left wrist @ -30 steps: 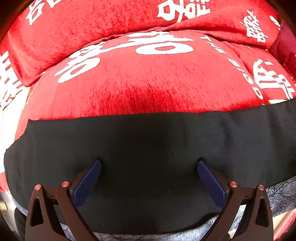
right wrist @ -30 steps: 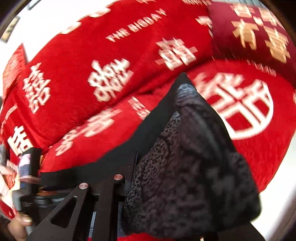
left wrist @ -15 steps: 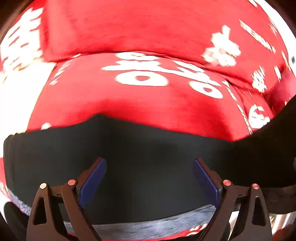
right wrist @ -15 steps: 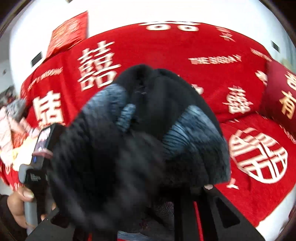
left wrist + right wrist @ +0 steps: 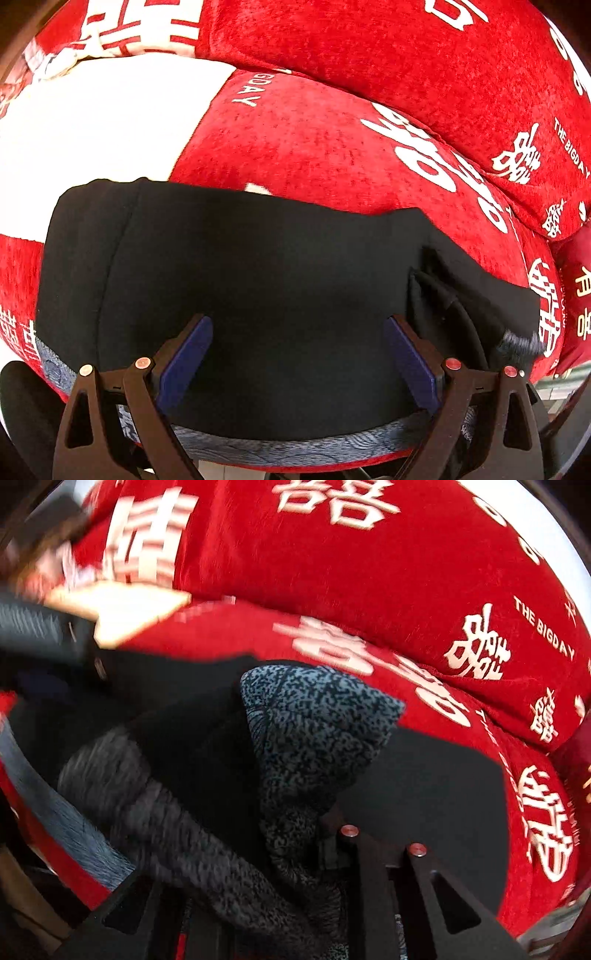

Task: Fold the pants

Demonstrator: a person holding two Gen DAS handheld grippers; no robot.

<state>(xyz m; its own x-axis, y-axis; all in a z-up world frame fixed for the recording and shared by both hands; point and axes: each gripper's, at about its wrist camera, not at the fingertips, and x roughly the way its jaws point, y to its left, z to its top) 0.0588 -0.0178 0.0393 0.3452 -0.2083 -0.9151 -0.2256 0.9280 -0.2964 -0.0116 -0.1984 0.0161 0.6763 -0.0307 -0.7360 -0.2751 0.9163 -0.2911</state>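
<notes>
Mid-fold, as judged from how the cloth lies. One pair of black pants [image 5: 258, 295] lies across the front edge of the red sofa seat [image 5: 314, 147], its grey patterned lining showing as a strip along the near hem. My left gripper [image 5: 297, 354] stands over the flat black panel with its blue pads [image 5: 186, 354] spread wide and nothing between them. My right gripper [image 5: 317, 853] is mostly buried under a bunched grey-lined end of the pants [image 5: 314, 731]; the cloth rises from between its arms, so I judge it to be clamped on that end, though the tips themselves are hidden.

Done: the body of the garment is laid flat on the seat. Left: the lifted end is not yet laid over the flat part, and the fold is not yet smoothed or squared.

Count: one pair of pants; two grippers; one seat cushion and one red back cushion [image 5: 406, 55] behind it, both printed with white characters.
</notes>
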